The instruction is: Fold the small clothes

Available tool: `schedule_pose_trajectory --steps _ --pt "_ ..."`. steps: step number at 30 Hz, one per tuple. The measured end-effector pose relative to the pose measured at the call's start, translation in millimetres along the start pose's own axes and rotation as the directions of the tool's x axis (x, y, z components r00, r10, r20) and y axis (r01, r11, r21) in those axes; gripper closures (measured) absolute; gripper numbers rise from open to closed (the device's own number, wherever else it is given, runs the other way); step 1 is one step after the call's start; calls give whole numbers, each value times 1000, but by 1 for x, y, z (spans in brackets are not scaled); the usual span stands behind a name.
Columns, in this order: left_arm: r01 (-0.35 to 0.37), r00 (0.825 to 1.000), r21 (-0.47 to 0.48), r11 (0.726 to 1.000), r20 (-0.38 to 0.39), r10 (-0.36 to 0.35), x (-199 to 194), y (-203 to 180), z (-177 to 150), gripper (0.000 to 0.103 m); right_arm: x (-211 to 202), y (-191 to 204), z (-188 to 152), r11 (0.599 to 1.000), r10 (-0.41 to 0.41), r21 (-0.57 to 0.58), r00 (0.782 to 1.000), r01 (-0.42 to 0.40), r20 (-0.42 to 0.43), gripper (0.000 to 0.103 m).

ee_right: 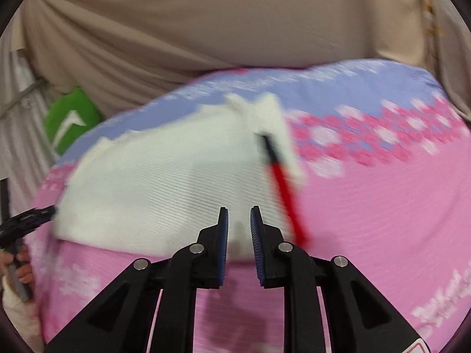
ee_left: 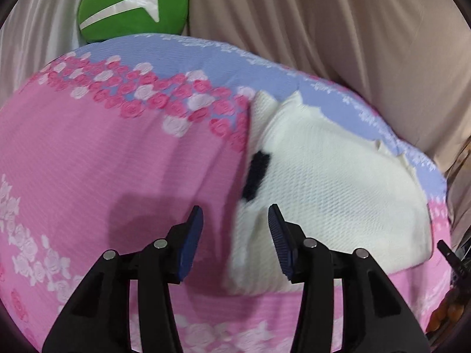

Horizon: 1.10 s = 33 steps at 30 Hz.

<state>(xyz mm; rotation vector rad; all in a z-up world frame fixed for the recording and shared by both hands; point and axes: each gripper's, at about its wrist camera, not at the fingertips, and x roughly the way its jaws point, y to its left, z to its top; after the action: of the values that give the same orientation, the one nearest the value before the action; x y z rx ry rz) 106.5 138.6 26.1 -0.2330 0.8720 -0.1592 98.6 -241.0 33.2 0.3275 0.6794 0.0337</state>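
Note:
A small white knit garment [ee_left: 329, 176] lies flat on the pink and blue flowered bedspread [ee_left: 88, 153], with a black patch [ee_left: 256, 173] near its left edge. In the right wrist view the same garment [ee_right: 164, 182] is blurred and shows a black and red strip [ee_right: 282, 188] along its right side. My left gripper [ee_left: 235, 223] hovers open over the garment's left edge, nothing between its pads. My right gripper [ee_right: 239, 223] hangs over the garment's near edge, its jaws a narrow gap apart with no cloth pinched.
A green cushion [ee_left: 132, 6] lies at the bed's far side. Beige draped fabric [ee_left: 338, 29] backs the bed. In the right wrist view, the person's hand [ee_right: 22, 264] on the left gripper's handle is at the left edge. Orange things [ee_left: 447, 311] show off the bed at lower right.

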Motion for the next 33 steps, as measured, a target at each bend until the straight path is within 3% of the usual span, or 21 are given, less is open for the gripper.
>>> schedule_pose_trajectory --steps 2,4,6,9,11,16,18,23,27,30,33 --pt "39 999 -6 999 -19 -39 12 -12 8 41 17 34 11 997 49 -57 999 -50 -8 84" --pt "74 995 -30 997 -65 -76 31 -19 11 41 40 59 17 993 72 -91 997 -75 -42 85" --pt "34 996 -41 999 -78 -37 46 -21 12 41 66 73 20 990 73 -116 994 -82 -84 85" --pt "39 998 -64 997 -43 -41 54 -18 12 41 101 78 14 989 31 -136 989 -51 -143 85" --pt "41 999 -72 997 -31 -43 56 -19 13 42 106 72 9 989 60 -129 992 -74 -109 88" --pt "93 995 -85 992 -37 -96 56 -25 25 77 104 62 6 988 114 -96 990 -122 -87 88" --pt "93 996 -70 993 -7 -93 45 -37 32 80 103 65 4 988 104 -107 991 -113 -80 88" --pt "138 986 21 990 96 -139 1 -96 50 81 102 65 4 987 117 -101 991 -124 -68 86" --pt "166 973 145 975 134 -185 -20 -172 55 81 87 51 4 986 166 -18 984 -167 -70 82" --pt "166 970 240 957 134 -202 -20 -231 47 81 60 37 7 993 115 0 993 -115 -34 72" --pt "194 972 305 932 70 -225 -2 -285 32 81 30 11 5 996 81 29 996 -82 23 68"
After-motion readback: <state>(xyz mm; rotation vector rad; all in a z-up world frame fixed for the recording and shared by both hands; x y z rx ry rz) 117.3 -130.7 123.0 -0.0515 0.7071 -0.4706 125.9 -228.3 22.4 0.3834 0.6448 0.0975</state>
